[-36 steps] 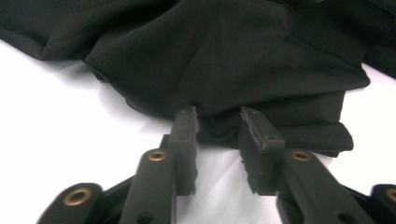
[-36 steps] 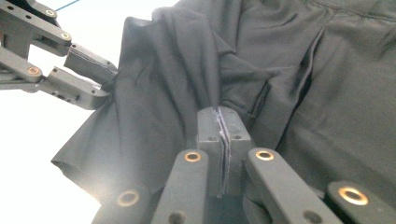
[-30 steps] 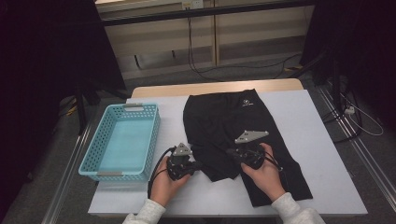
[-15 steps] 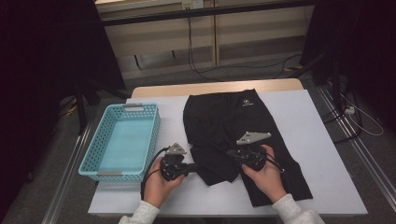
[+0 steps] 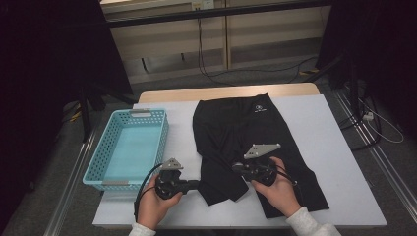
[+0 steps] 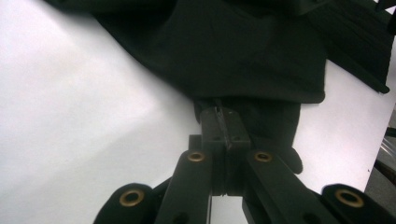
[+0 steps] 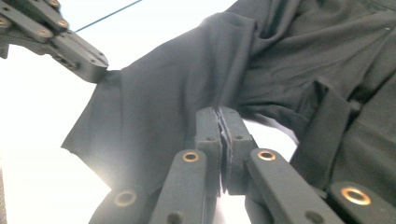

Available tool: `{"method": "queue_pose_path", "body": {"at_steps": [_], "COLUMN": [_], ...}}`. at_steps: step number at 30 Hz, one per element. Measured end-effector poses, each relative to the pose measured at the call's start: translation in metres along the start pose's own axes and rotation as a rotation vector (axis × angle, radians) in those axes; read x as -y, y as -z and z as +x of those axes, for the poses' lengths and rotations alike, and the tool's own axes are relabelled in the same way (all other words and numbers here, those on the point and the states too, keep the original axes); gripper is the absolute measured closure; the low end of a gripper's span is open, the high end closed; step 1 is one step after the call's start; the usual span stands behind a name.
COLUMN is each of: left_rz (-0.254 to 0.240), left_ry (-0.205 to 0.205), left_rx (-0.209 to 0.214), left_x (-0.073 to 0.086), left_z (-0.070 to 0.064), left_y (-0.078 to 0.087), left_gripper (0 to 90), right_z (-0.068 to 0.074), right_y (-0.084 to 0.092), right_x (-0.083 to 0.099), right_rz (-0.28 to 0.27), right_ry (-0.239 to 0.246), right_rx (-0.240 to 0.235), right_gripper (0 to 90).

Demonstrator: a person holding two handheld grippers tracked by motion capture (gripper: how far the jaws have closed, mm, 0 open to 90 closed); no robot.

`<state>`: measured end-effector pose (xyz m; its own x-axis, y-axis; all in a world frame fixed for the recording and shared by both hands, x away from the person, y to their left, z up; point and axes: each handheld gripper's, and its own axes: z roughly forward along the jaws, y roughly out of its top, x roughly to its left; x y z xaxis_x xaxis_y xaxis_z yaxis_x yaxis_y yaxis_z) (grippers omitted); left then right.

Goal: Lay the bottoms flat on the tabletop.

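Observation:
Black shorts (image 5: pixel 246 123) lie on the white table (image 5: pixel 339 137), waistband at the far end with a small white logo. My left gripper (image 5: pixel 197 185) is shut on the outer corner of the left leg's hem, near the table's front edge; in the left gripper view its jaws (image 6: pixel 219 114) pinch a fold of the black cloth. The right gripper (image 5: pixel 237 167) is shut on the same leg's hem a little farther right, and the cloth is clamped between its jaws (image 7: pixel 219 116). In the right gripper view the left gripper (image 7: pixel 100 70) grips the corner at upper left, with the fabric stretched between the two.
A light blue plastic basket (image 5: pixel 162 142) stands on the left part of the table, close to my left hand. Bare white table lies right of the shorts. Cables and dark stands are on the floor beyond the table.
My left gripper has pulled the hem corner to the left and toward the near edge, spreading the leg wider. The right gripper has stayed put.

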<state>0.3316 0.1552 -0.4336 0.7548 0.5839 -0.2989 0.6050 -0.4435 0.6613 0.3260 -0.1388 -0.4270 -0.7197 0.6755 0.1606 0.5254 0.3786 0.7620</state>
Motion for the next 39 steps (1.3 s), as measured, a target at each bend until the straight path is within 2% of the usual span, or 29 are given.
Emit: {"method": "queue_pose_path", "body": {"at_steps": [2, 5, 9, 11, 12, 15, 18, 21, 23, 25, 26, 28, 29, 31, 34, 39], "left_rz": [-0.040, -0.093, -0.132, -0.123, -0.114, -0.104, -0.065, -0.057, -0.072, -0.092, -0.109, -0.146, -0.156, -0.180, -0.153, -0.133], "left_ry": [0.003, 0.011, -0.021, -0.017, -0.033, -0.041, -0.070, -0.093, -0.078, -0.073, -0.063, -0.034, -0.033, -0.005, -0.001, 0.002], "left_rx": [-0.021, -0.044, -0.072, -0.063, -0.076, -0.099, -0.109, -0.133, -0.117, -0.108, -0.116, -0.103, -0.115, -0.112, -0.124, -0.136], "left_x": [0.000, -0.003, -0.012, -0.014, -0.015, -0.018, -0.020, -0.023, -0.026, -0.028, -0.030, -0.031, -0.032, -0.031, -0.029, -0.026], "left_z": [0.001, 0.003, 0.003, 0.004, 0.004, 0.005, 0.003, -0.001, -0.002, -0.003, -0.003, 0.000, 0.002, 0.006, 0.010, 0.013], "left_y": [-0.003, -0.006, -0.014, -0.021, -0.025, -0.037, -0.045, -0.044, -0.039, -0.030, -0.024, -0.011, -0.006, 0.002, 0.001, 0.001], "left_gripper": [87.5, 69.1, 58.5, 59.1, 59.1, 61.6, 72.0, 85.8, 87.2, 87.0, 86.9, 87.0, 87.1, 87.3, 87.8, 87.4], "right_z": [0.003, 0.014, 0.027, 0.028, 0.026, 0.018, 0.013, 0.011, 0.008, 0.006, 0.004, -0.001, -0.002, -0.004, -0.005, -0.004], "right_y": [-0.003, -0.010, -0.016, -0.015, -0.015, -0.011, -0.010, -0.006, -0.004, -0.003, -0.005, -0.008, -0.009, -0.013, -0.017, -0.020], "right_x": [0.001, 0.000, -0.005, -0.008, -0.008, -0.004, -0.001, 0.001, 0.002, 0.004, 0.006, 0.012, 0.014, 0.016, 0.018, 0.016], "right_rz": [0.000, 0.011, -0.009, -0.013, -0.015, -0.040, -0.033, -0.038, -0.032, 0.010, 0.028, 0.033, 0.049, 0.077, 0.117, 0.119], "right_ry": [-0.011, 0.010, 0.035, 0.071, 0.070, 0.003, -0.018, -0.022, -0.007, 0.063, 0.078, 0.038, 0.036, 0.036, 0.043, 0.041], "right_rx": [-0.030, -0.063, -0.093, -0.052, -0.044, -0.041, -0.023, -0.006, 0.046, 0.166, 0.174, 0.133, 0.139, 0.141, 0.134, 0.126], "right_gripper": [88.1, 88.1, 86.2, 86.0, 86.1, 87.8, 87.8, 84.7, 78.7, 67.4, 65.7, 64.2, 62.9, 62.2, 60.3, 57.8]}}
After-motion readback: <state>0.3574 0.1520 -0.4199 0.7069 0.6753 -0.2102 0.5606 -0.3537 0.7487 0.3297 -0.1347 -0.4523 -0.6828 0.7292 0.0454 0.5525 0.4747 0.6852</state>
